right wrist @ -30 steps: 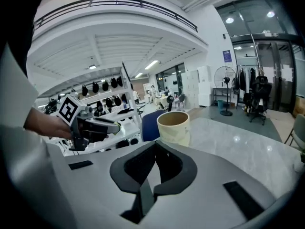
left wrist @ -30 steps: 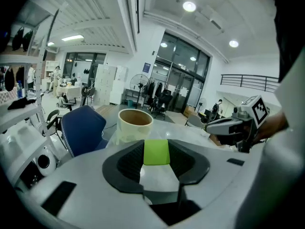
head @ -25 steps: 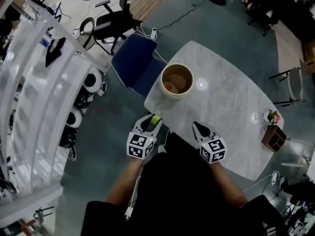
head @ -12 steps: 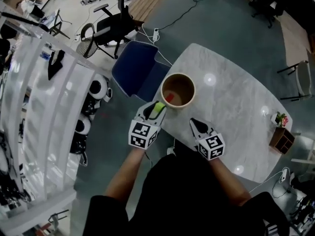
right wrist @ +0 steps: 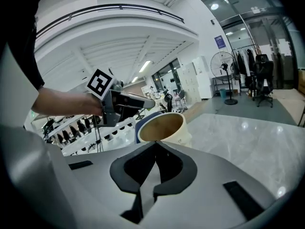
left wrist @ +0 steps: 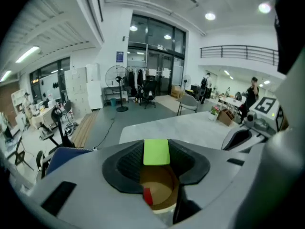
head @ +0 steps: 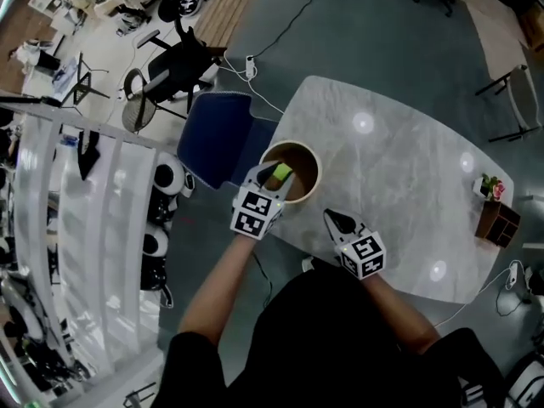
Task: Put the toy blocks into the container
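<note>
The green block (left wrist: 156,152) is gripped in the jaws of the left gripper (head: 274,178) right over the container (head: 313,181), ready to be dropped in by the red block (left wrist: 147,196), while the right gripper (head: 332,218) is kept nearby, jaws shut and empty.

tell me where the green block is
Head view, left of centre: the green block is clamped in the left gripper, over the open container by the edge of the table.

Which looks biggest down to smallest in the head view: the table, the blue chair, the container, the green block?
1. table, largest by far
2. blue chair
3. container, clearly smaller than the chair
4. green block, smallest
</note>
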`<state>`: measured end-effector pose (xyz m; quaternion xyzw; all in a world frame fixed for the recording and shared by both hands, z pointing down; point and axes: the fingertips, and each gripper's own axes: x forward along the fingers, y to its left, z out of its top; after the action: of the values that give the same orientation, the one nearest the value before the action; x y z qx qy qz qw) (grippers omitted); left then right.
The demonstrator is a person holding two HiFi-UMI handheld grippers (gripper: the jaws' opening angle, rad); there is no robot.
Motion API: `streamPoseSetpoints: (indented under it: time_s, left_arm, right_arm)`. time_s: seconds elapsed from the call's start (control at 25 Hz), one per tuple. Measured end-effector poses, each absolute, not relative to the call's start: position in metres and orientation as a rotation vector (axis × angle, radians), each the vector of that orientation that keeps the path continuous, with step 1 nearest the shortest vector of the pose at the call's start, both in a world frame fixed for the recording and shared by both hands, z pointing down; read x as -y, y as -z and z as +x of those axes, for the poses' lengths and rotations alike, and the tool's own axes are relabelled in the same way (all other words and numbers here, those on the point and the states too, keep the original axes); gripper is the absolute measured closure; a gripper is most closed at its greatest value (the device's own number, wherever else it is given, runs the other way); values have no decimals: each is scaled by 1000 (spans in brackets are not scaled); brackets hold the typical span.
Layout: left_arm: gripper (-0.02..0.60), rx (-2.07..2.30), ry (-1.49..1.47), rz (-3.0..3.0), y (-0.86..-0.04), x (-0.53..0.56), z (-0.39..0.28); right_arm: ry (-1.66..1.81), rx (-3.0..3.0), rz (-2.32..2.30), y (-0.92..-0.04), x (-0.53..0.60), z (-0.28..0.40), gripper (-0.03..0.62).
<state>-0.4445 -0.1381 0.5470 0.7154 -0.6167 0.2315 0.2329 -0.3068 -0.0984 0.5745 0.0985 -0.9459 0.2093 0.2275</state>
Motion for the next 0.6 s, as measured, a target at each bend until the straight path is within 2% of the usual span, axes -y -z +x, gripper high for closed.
streamPoseSetpoints:
  time_s: [0.28,0.6]
  left_arm:
    - [441,1362,-1042,1984,-615,165,-430]
    - [440,1041,-1345,1977,-677,181,-414]
  right_arm:
    - [-620,2592,421,-593,155,-285,594]
    - [-666,2535,601,-613,204,-248,594]
